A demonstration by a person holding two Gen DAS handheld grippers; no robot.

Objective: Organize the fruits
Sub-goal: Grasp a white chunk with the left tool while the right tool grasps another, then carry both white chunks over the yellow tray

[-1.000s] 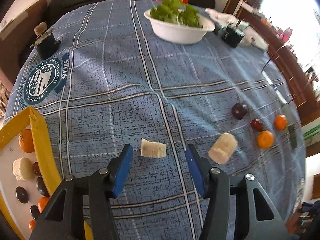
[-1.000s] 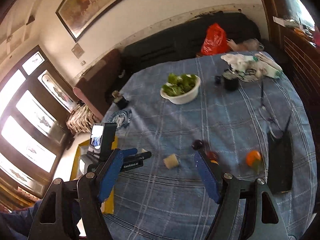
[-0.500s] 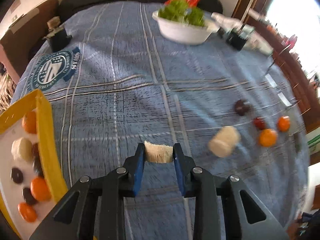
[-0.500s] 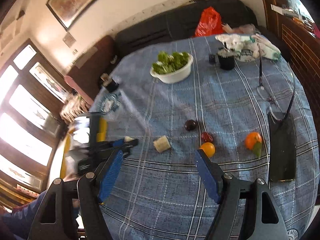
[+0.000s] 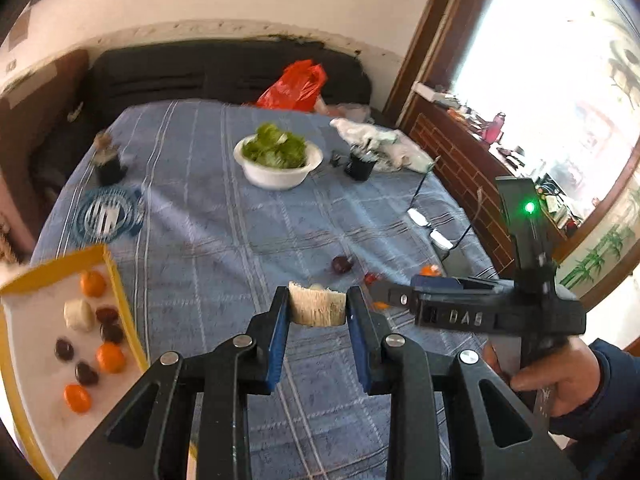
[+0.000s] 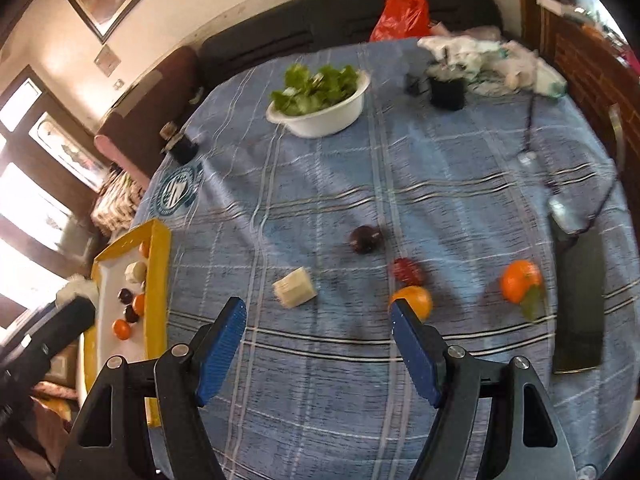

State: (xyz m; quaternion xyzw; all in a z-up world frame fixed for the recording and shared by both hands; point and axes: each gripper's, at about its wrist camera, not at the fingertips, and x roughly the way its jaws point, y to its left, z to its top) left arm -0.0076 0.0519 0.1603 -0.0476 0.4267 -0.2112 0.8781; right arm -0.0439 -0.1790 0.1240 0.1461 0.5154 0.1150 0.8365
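Eight or so pieces already sit in the yellow-rimmed tray (image 5: 116, 280), going by the left wrist view: a few small oranges, several dark plums or dates, and one pale banana chunk, so I'd call the sorting maybe two thirds done. The left gripper (image 5: 318, 312) is clenched on another pale banana piece (image 5: 317, 309), lifted clear of the blue checked tablecloth (image 5: 224, 216) and to the right of the tray, so that one looks to be on its way there but isn't dropped off yet. Farther right of the tray you can see a dark plum (image 5: 342, 265) on the cloth and bits of red and orange partly hidden behind the right tool, which a hand (image 5: 560, 380) holds. Switching to the right wrist view, the right gripper (image 6: 320, 344) has its jaws spread wide with nothing between them, hovering over the cloth well to the right of the tray (image 6: 158, 280). Still loose on the cloth, all right of the tray: a banana chunk (image 6: 295, 287) nearest it, then the dark plum (image 6: 365, 239), a reddish fruit (image 6: 408, 271), an orange (image 6: 414, 301) just beside that, and farthest out an orange with a leaf (image 6: 520, 282). So five left plus the one in hand, I'd guess.
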